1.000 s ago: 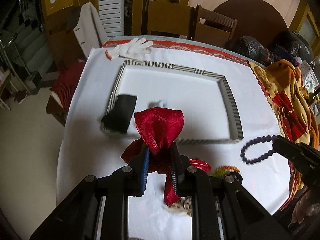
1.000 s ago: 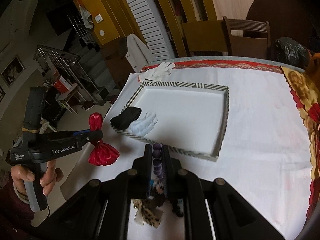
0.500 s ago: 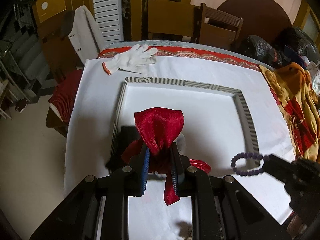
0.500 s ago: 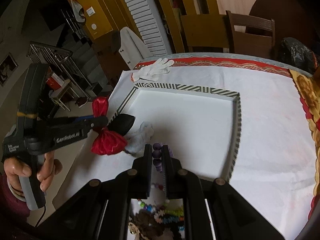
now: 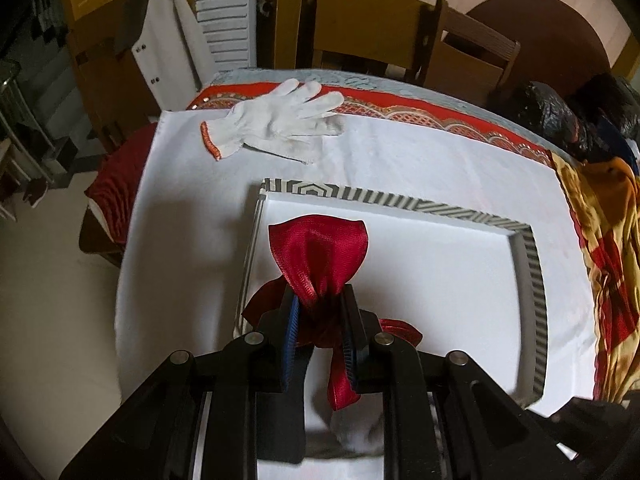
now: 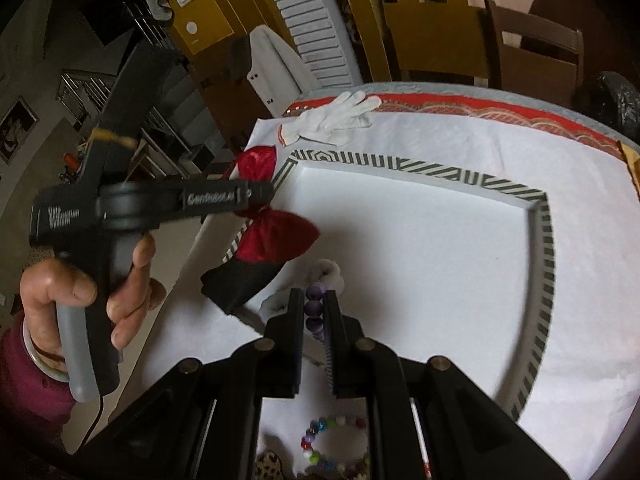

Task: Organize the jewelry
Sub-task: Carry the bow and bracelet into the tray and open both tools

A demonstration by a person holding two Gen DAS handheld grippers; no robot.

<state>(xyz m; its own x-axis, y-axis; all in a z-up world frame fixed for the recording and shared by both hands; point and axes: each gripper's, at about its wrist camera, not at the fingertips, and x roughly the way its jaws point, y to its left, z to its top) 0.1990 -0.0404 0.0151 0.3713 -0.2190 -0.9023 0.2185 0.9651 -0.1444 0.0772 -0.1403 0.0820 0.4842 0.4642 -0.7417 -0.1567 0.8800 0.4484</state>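
Observation:
My left gripper [image 5: 319, 300] is shut on the neck of a red satin pouch [image 5: 318, 256] and holds it over the near left part of a shallow white tray [image 5: 532, 276] with a black-and-white striped rim. In the right wrist view the same left gripper [image 6: 264, 196] and red pouch [image 6: 276, 236] hang above a black pouch [image 6: 240, 280] lying in the tray's [image 6: 544, 240] left corner. My right gripper [image 6: 313, 300] is shut on a string of purple beads [image 6: 314, 308], just over a white fluffy item [image 6: 328, 272] in the tray.
A white work glove [image 5: 276, 120] lies on the white cloth beyond the tray. Several colourful beads [image 6: 332, 444] and a leopard-print piece [image 6: 270, 466] sit at the near table edge. A patterned yellow-red cloth [image 5: 608, 264] lies to the right; chairs stand behind the table.
Both grippers have moved forward and down over the tray with their loads. The red pouch now hangs above the tray's near left corner, and the purple beads have come over the tray.

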